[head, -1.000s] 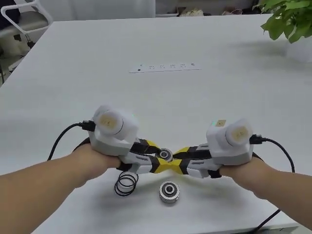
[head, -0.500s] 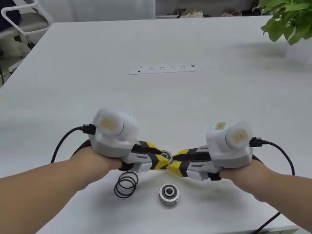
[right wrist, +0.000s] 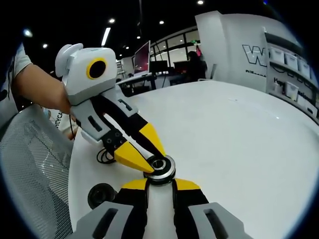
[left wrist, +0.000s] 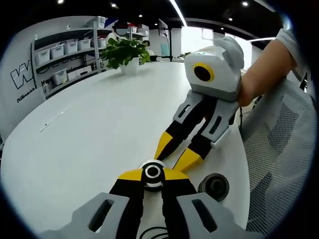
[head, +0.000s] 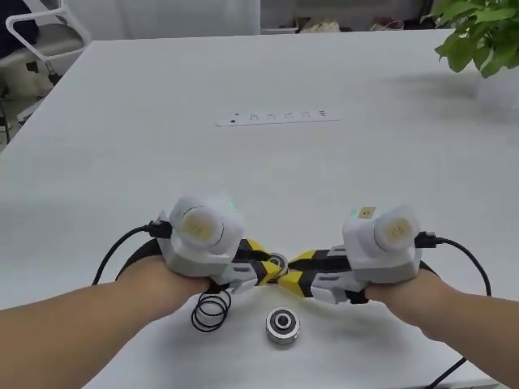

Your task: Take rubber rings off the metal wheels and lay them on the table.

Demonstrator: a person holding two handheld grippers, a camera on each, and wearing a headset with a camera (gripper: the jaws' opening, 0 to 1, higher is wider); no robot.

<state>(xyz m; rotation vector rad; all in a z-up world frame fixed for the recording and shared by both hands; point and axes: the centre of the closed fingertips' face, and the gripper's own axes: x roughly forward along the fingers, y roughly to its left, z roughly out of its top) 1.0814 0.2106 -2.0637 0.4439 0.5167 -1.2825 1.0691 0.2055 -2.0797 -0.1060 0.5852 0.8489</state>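
You have two grippers at work, the left gripper (head: 266, 270) and the right gripper (head: 293, 277). Count two metal wheels: the held wheel (head: 276, 262) at lower centre of the head view, between the gripper tips, and the loose wheel (head: 282, 322) just below it. One cluster of rubber rings (head: 211, 310) lies at lower left. They overlap, so you can tell there are several but not exactly how many. There is one power strip (head: 278, 118) at upper centre, one plant (head: 478, 36) at upper right and one chair (head: 36, 32) at upper left.

Bright ceiling lights, soft shadows, sharp focus, fisheye-warped edges
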